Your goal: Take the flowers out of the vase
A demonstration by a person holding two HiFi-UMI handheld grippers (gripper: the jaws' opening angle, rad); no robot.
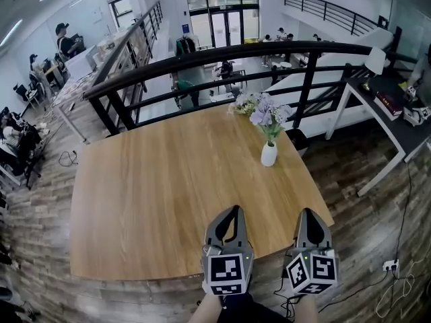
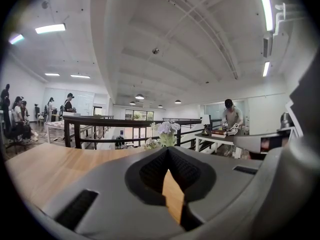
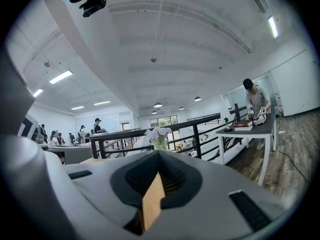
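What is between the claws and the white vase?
Nothing: just bare wooden table between the left claw, the right claw and the vase. The head view shows it.

In both my gripper views, closed jaws hide the vase (image 1: pixel 269 155) beneath the flowers (image 2: pixel 165 129) at 12 o'clock; head view's 6 o'clock edge crops my forearms (image 1: pixel 205 312).

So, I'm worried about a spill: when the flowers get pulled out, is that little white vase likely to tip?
Probably: the vase looks small and narrow under flowers wider than itself, so seems top-heavy. Standing free on the smooth table, it may slide or lift with them.
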